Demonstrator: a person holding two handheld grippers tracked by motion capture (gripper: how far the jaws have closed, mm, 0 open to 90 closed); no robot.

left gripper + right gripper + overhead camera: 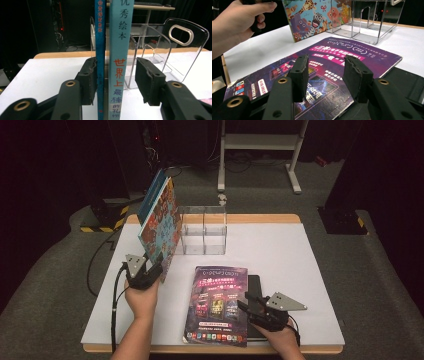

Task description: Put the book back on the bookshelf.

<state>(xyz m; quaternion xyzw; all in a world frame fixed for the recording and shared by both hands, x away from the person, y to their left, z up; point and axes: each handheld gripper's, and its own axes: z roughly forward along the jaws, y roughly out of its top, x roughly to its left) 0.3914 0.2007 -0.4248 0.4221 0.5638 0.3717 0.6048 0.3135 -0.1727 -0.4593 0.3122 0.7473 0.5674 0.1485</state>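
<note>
There are two upright picture books at the left of the white table, standing side by side just beside one clear acrylic file holder, their bottom edges on the table and their tops leaning away to the far left; in the left gripper view their two blue spines stand close together, the thin one and the thicker one with red and white Chinese characters; the cover toward the right side shows cartoon animals, a zebra and a giraffe among them.

The left gripper has the two spines between its jaws; the left pad lies against the thin spine, the right pad stands apart from the thicker one, so the grip is released.

One purple magazine lies flat at the near middle of the table, partly upon one black flat thing; the right gripper hangs over the magazine's right part, jaws parted, grasping nothing.
</note>
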